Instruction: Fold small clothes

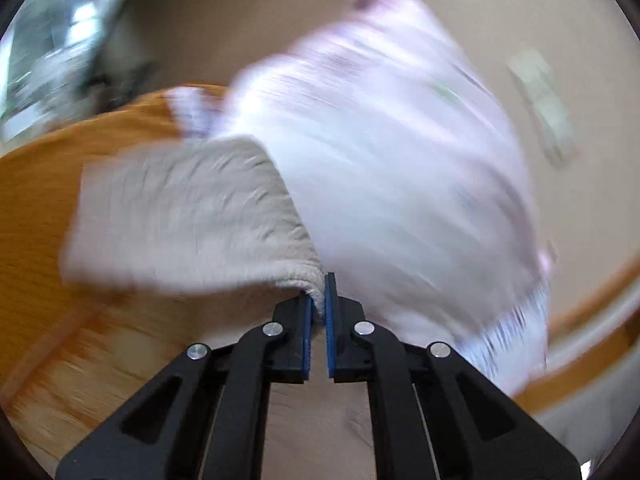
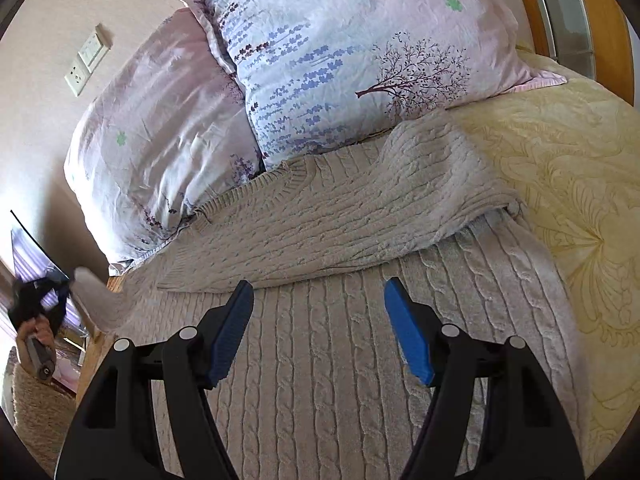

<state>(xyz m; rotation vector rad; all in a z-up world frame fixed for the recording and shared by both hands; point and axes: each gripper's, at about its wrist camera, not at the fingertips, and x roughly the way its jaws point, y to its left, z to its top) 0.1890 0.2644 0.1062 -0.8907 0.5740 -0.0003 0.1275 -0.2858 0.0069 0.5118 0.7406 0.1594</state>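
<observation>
Spread flat over a pale yellow quilted bedspread (image 2: 572, 184): a beige cable-knit sweater (image 2: 320, 360), body toward the right wrist camera, one sleeve (image 2: 340, 216) folded across it from the right edge toward the left. Behind it, touching its far edge, two pillows in pale pink cases printed with lilac flowers and a dark tree (image 2: 360, 52), the right one overlapping the left. On the beige wall at upper left, a white switch and socket plate (image 2: 86, 64). Along the right, an orange wooden bed frame (image 2: 608, 36).

Right gripper (image 2: 318, 332), black with blue pads: poised over the sweater's body, jaws standing wide apart, nothing between them, pads clear of the knit.

Left gripper (image 1: 318, 308): closed tight on a fold of the sweater's beige knit (image 1: 188, 208), the cloth pinched between the blue pads and lifted, trailing off to the left in that blurred view. From the right wrist camera, seen at far left beyond the bed's edge, held in a hand (image 2: 38, 332), with knit stretched up to it.
</observation>
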